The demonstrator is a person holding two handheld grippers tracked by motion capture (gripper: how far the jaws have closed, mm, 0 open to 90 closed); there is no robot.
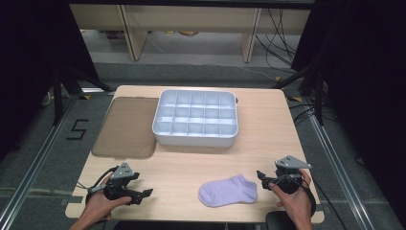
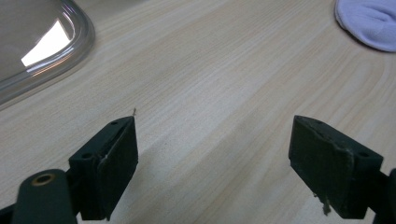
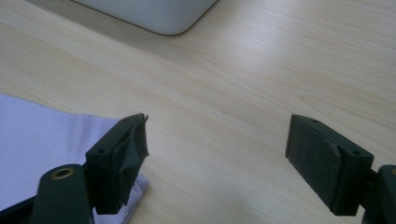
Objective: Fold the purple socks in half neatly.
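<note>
A pale purple sock point(image 2: 369, 23) and a clear lid point(image 2: 42, 42) run off the left gripper view's edges, only partly seen.

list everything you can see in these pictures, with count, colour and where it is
table: 1, light wood, centre of the high view
divided tray: 1, pale blue-white, many square compartments, all looking empty, far middle of the table
lid: 1, clear brownish plastic, flat on the table, against the tray's left side
sock: 1, light purple, lying flat near the front edge, right of centre
floor marking "5": 1, black, on the grey floor left of the table
left gripper: 1, black with grey plate, held at the front left, jaws apart over bare wood
right gripper: 1, black with grey plate, front right, jaws apart beside the sock's edge
hands: 2, each holding a gripper, entering from the bottom
</note>
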